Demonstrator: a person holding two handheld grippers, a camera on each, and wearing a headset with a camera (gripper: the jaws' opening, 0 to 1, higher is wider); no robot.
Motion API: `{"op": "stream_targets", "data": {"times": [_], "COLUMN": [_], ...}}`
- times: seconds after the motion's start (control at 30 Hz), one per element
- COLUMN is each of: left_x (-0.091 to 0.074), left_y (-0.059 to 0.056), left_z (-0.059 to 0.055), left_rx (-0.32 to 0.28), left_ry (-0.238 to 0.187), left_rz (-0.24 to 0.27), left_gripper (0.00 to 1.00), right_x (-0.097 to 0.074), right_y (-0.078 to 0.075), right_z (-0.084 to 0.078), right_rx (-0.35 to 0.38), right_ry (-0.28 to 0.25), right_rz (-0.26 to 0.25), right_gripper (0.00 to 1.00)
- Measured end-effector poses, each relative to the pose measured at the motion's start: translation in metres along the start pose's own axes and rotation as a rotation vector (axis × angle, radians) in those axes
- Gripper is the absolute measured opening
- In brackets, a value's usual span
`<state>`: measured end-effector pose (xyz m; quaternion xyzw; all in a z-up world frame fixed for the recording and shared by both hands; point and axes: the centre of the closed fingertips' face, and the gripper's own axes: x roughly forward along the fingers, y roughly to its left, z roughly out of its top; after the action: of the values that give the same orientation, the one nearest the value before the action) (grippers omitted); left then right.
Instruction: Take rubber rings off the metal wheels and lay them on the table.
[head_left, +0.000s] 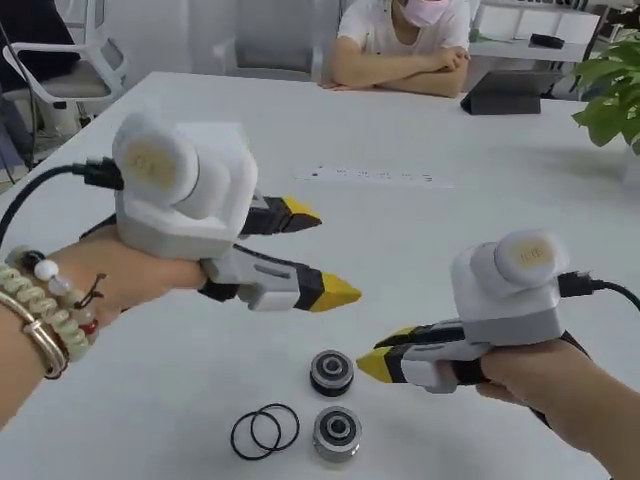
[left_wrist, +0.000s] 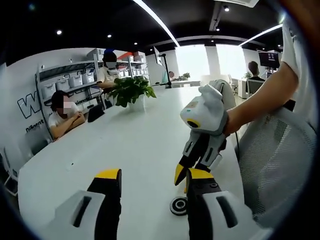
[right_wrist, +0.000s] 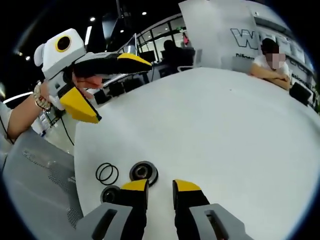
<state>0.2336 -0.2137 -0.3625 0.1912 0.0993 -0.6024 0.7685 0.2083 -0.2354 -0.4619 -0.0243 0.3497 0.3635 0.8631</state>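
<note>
Thin black rings (head_left: 265, 430) lie beside round metal wheels (head_left: 331, 371), near the right gripper (head_left: 372, 362). Its jaws seem barely apart; the left gripper (head_left: 336, 255) gapes wide, both empty.

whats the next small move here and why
Probably ease the right gripper down to the farther metal wheel: its rim looks black, as if ringed, and the gripper hovers beside it. Two rubber rings already lie on the table.
</note>
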Motion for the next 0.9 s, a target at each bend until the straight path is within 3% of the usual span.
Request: {"op": "stream_targets", "data": {"times": [0.07, 0.17, 0.23, 0.37, 0.6, 0.67, 0.9], "left_x": [0.002, 0.004, 0.006, 0.009, 0.016, 0.019, 0.023], "left_y": [-0.005, -0.016, -0.02, -0.023, -0.032, -0.035, -0.038], "left_z": [-0.009, -0.032, -0.041, -0.045, -0.06, -0.069, -0.076], "left_rx": [-0.012, 0.0, -0.016, -0.067, -0.06, -0.008, -0.051], "left_ry": [0.001, 0.042, 0.059, 0.04, 0.075, 0.116, 0.123], "left_rz": [-0.005, -0.015, -0.033, -0.043, -0.057, -0.062, -0.073], "left_gripper": [0.39, 0.31, 0.28, 0.27, 0.21, 0.18, 0.16], "right_x": [0.001, 0.004, 0.005, 0.007, 0.013, 0.015, 0.018], "right_y": [0.002, 0.003, 0.006, 0.012, 0.022, 0.023, 0.024], "right_z": [-0.002, -0.007, -0.01, -0.014, -0.014, -0.014, -0.017], "right_rx": [-0.017, -0.054, -0.071, -0.099, -0.134, -0.149, -0.169], "right_ry": [0.011, 0.045, 0.057, 0.074, 0.067, 0.068, 0.083], "right_rz": [0.004, 0.008, 0.013, 0.029, 0.061, 0.058, 0.052], "right_gripper": [0.17, 0.17, 0.17, 0.17, 0.2, 0.21, 0.21]}}
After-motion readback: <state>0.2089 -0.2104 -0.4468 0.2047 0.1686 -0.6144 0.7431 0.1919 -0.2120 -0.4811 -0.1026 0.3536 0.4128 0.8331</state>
